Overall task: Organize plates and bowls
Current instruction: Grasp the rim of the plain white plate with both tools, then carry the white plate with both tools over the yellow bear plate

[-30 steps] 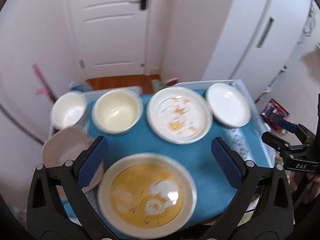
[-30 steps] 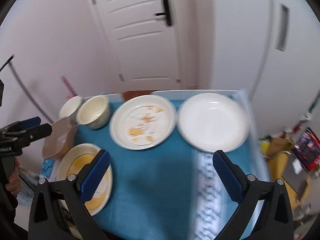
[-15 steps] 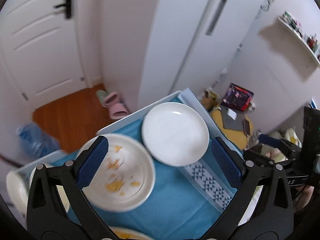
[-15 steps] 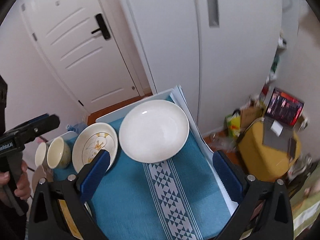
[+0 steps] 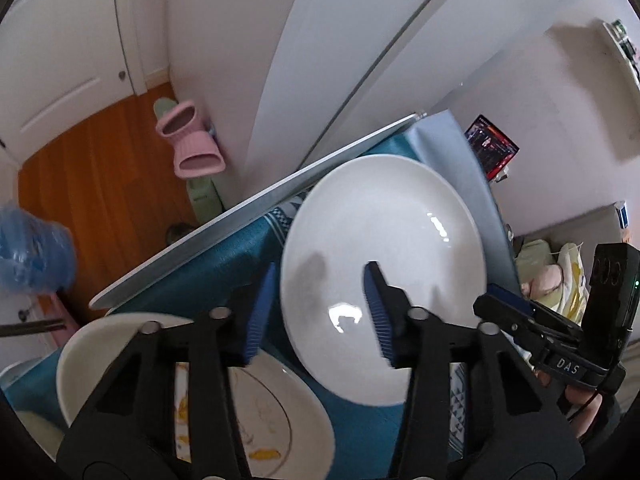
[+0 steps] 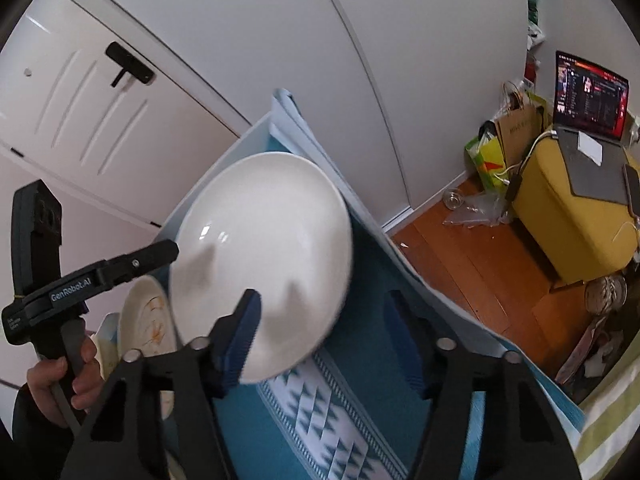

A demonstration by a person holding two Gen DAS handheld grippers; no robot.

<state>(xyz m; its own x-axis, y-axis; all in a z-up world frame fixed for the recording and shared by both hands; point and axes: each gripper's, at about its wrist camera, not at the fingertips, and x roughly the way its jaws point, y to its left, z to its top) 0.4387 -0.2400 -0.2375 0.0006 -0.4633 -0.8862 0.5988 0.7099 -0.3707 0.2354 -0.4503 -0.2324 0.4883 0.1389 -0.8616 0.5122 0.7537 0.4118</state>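
A plain white plate lies at the table's far right corner; it also shows in the right wrist view. My left gripper is open, its jaws straddling the plate's left rim. My right gripper is open, its jaws straddling the plate's right rim. Neither clamps the rim. A white plate with yellow food smears lies to the left, partly under my left gripper, and shows in the right wrist view.
A blue cloth covers the table. Pink slippers lie on the wooden floor. A yellow stool with a laptop stands to the right. White doors and a wardrobe stand behind.
Both grippers have swung right and come down close to the white plate, one at each side of its rim. Their jaws are narrower than before.
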